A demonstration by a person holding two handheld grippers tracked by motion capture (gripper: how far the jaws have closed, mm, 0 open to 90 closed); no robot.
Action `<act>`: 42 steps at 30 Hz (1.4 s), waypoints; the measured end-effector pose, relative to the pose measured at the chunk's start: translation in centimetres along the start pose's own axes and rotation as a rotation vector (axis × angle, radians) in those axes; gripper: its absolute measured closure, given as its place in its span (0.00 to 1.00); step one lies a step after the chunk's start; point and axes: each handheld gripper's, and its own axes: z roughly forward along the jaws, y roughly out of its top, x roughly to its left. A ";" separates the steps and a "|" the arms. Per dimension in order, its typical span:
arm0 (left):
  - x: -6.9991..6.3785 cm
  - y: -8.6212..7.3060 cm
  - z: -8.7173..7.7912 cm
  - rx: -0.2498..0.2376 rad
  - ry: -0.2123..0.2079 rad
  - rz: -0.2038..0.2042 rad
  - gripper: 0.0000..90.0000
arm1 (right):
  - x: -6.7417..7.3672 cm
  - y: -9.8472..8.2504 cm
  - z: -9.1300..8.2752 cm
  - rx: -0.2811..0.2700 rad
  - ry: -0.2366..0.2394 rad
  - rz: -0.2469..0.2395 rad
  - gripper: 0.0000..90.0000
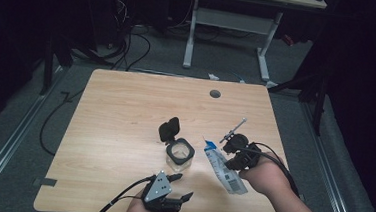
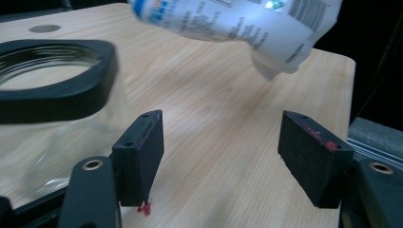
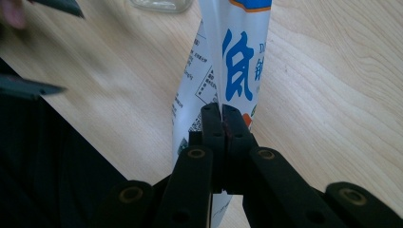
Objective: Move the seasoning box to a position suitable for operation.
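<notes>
Partly hidden: pouch [image 3: 237, 57] lower end, behind right gripper [image 3: 222, 118] clamped on it; left gripper [image 2: 221, 156] apart.

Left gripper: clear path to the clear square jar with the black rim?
Probably yes. The left gripper is open and empty, the clear square jar with the black rim stands just beyond it, and bare wooden table lies between.

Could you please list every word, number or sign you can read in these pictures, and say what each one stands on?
"食": large blue character on the white packet, seen in the right gripper view, where the right tongs pinch it.
"D": blue letter just right of it, the rest cut off.
Small print and the square code on the packet's side: too small to read.
Print on the packet in the left gripper view: blurred, unreadable.
Barcode on the packet in the high view: too small.
</notes>
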 end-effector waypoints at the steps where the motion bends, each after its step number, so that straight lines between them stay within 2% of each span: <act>1: -0.1 0.0 0.2 -0.004 -0.007 0.004 0.35 | 0.1 0.1 0.0 -0.001 0.000 0.002 1.00; 6: -0.3 0.3 0.7 -0.010 -0.031 -0.003 0.34 | 1.1 0.5 -0.4 -0.007 0.004 -0.007 1.00; 8: -0.4 0.3 1.0 -0.010 -0.038 -0.003 0.33 | 1.3 0.7 -0.5 -0.015 0.006 -0.025 1.00; 16: -1.2 0.4 3.4 0.026 -0.070 0.017 0.30 | 2.4 1.4 -0.9 -0.023 0.014 -0.049 1.00; 19: -1.5 0.6 4.4 0.044 -0.068 0.023 0.28 | 2.9 1.7 -0.9 -0.031 0.023 -0.061 1.00; 22: -1.7 1.0 5.0 0.038 -0.075 0.024 0.27 | 3.3 2.1 -0.9 -0.033 0.027 -0.071 1.00; 27: -2.1 1.5 5.6 0.032 -0.082 0.017 0.27 | 3.9 2.6 -1.0 -0.040 0.035 -0.082 1.00; 31: -2.4 1.9 5.8 0.026 -0.074 0.034 0.31 | 4.2 2.9 -1.0 -0.042 0.038 -0.092 1.00; 35: -2.5 2.2 5.8 0.023 -0.080 0.029 0.33 | 4.4 3.1 -1.0 -0.046 0.041 -0.100 1.00; 42: -2.6 2.5 5.5 -0.002 -0.049 0.033 0.39 | 4.6 3.5 -1.0 -0.040 0.037 -0.105 1.00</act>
